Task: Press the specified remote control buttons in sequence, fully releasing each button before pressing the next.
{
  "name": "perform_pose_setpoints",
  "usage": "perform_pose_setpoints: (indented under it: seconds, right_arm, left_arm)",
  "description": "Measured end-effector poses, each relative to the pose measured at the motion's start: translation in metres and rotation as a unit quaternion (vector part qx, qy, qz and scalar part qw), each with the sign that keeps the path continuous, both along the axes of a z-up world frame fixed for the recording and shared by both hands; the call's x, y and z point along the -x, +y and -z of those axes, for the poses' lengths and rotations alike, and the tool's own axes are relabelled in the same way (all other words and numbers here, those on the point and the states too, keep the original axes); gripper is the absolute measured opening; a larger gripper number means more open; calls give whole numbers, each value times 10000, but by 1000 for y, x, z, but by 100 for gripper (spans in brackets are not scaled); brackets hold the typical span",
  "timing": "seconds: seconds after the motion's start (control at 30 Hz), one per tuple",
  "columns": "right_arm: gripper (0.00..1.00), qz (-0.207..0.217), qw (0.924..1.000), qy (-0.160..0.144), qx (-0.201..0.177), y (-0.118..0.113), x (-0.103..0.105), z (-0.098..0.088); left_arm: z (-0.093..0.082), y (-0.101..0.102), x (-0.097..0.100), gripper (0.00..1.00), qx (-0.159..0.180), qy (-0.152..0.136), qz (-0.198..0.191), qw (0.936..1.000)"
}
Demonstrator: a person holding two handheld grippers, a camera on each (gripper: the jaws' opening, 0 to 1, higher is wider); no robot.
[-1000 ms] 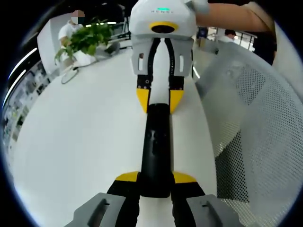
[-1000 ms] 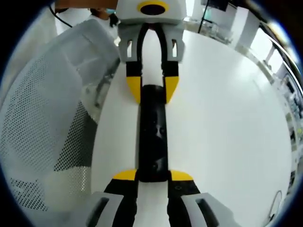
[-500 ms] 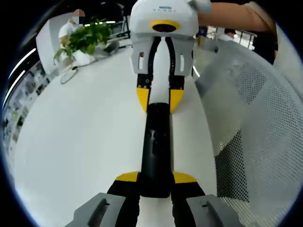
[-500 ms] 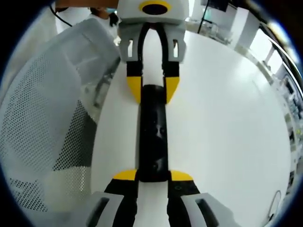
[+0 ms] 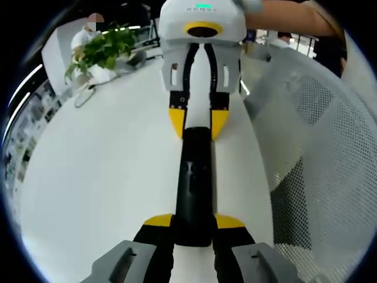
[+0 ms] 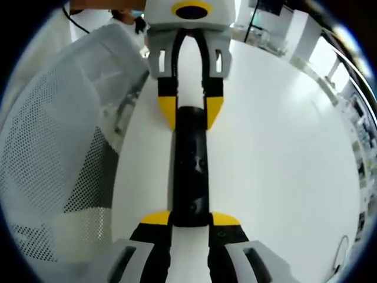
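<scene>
A long black remote control (image 5: 193, 183) hangs level above the white table (image 5: 106, 177), held at both ends. My left gripper (image 5: 193, 223) is shut on its near end in the left gripper view, yellow tips against both sides. My right gripper (image 5: 198, 122) is shut on the far end there. In the right gripper view the same remote control (image 6: 191, 165) runs from my right gripper (image 6: 191, 219) at the bottom up to my left gripper (image 6: 190, 111). Small buttons show faintly on the remote's top face.
A white mesh chair back (image 5: 318, 165) stands close along one side of the table, and the same chair back (image 6: 53, 153) appears beside the remote. A green plant (image 5: 106, 47) and a seated person (image 5: 88, 38) are at the far end. A cable (image 6: 341, 253) lies near the table edge.
The left gripper view has shifted slightly. Both grippers keep their hold on the remote and it has not moved between them.
</scene>
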State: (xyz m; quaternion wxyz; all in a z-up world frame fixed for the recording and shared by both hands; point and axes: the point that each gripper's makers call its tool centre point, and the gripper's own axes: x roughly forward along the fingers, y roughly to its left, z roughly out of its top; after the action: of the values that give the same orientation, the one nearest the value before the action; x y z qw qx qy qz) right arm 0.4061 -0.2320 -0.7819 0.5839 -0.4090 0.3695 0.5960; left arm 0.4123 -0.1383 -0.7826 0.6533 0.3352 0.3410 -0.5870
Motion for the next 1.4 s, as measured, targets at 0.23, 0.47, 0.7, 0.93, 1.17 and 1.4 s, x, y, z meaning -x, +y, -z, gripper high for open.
perform_pose_setpoints:
  seconds: [0.23, 0.47, 0.7, 0.93, 1.17, 1.4]
  right_arm:
    - [20, 37, 10000, -75, 0, -3, -6, -6]
    - [20, 80, 9998, -156, -29, -5, -15, -13]
    - [20, 62, 9996, -263, -11, -5, -27, -22]
    - [20, 48, 9993, -363, 1, -5, -40, -31]
    - [20, 35, 9991, -416, 32, -6, -53, -36]
    - [20, 28, 9989, -466, 56, -8, -65, -39]
  left_arm:
    - [-8, -5, -7, 23, 15, -94, 46, 9999]
    - [-16, -7, -14, 23, 26, -179, 75, 9998]
    - [-21, -5, -28, 23, 42, -282, 84, 9996]
    - [-31, -5, -42, 23, 69, -391, 78, 9992]
    - [-35, -7, -54, 23, 83, -460, 100, 9989]
    - [-37, -8, -66, 23, 96, -511, 104, 9986]
